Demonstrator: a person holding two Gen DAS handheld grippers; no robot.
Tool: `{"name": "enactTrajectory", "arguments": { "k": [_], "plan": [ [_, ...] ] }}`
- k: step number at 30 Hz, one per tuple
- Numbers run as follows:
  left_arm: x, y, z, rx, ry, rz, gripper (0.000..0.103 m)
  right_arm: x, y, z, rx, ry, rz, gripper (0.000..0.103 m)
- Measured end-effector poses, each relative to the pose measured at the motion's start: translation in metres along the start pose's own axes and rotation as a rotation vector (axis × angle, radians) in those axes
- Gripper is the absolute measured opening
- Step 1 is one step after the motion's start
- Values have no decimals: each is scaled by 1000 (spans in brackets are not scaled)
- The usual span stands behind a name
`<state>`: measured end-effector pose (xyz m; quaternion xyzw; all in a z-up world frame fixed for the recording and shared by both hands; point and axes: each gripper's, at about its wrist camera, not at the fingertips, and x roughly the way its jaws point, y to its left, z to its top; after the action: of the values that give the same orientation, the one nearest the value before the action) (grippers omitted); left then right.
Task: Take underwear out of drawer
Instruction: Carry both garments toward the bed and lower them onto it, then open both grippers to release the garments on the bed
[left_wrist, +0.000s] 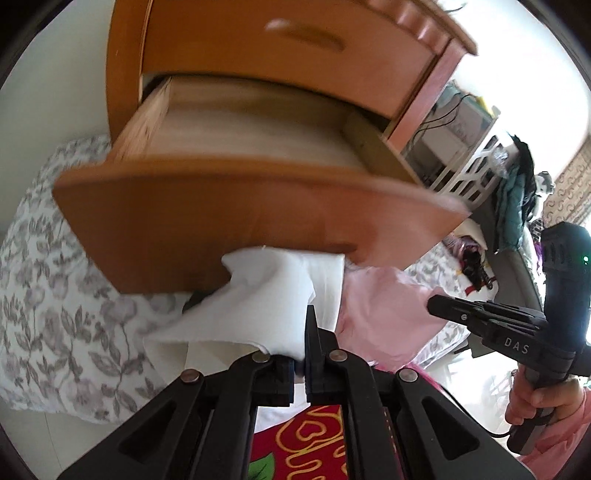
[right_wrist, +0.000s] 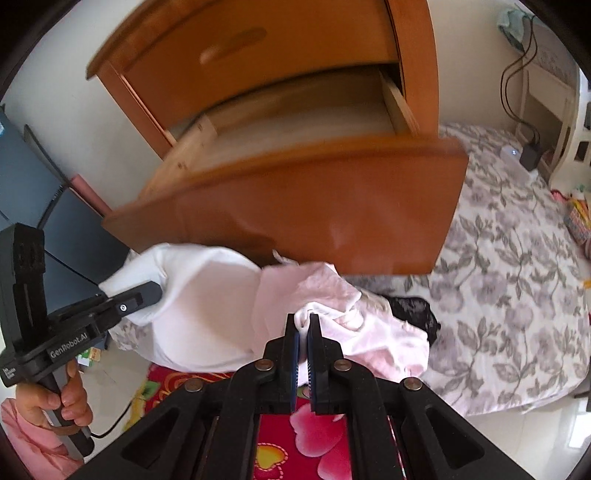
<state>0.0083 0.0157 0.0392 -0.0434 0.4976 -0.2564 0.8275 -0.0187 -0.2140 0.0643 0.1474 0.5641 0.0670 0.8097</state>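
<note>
My left gripper (left_wrist: 309, 325) is clamped on the white underwear (right_wrist: 207, 306), my right gripper (right_wrist: 303, 325) on the pink pair (right_wrist: 332, 295); both hang outside the open drawer (right_wrist: 295, 206), over the bed (right_wrist: 517, 295). I should keep both grips firm and move away from the drawer front.

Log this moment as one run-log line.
left gripper shut on white garment | right gripper shut on pink garment | drawer open

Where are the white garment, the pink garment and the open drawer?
white garment (left_wrist: 273, 295), left wrist view, its bunched middle.
pink garment (right_wrist: 325, 291), right wrist view, its crumpled top.
open drawer (right_wrist: 295, 206), right wrist view, its front panel.
</note>
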Motion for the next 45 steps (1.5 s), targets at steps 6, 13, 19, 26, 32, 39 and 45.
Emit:
{"name": "enactTrajectory", "arguments": {
  "k": [6,13,19,26,32,39,45],
  "plan": [
    [17,10,-9,-22,56,42,4,19,-3,-10,8,58,-20,5],
    [32,18,-18,-39,117,79,4,37,-6,-19,16,114,-40,5],
    [37,20,-21,-48,142,90,4,45,-11,-22,23,141,-59,7],
    [25,17,-18,-38,149,107,38,33,-10,-19,22,127,-80,8],
    [10,7,-15,-8,138,116,48,18,-1,-15,-2,95,-91,17],
    [-22,6,-4,-48,33,158,59,-10,12,-6,-11,17,-117,62],
    [-42,7,1,-70,-53,210,81,-24,23,0,-15,-31,-116,75]
  ]
}}
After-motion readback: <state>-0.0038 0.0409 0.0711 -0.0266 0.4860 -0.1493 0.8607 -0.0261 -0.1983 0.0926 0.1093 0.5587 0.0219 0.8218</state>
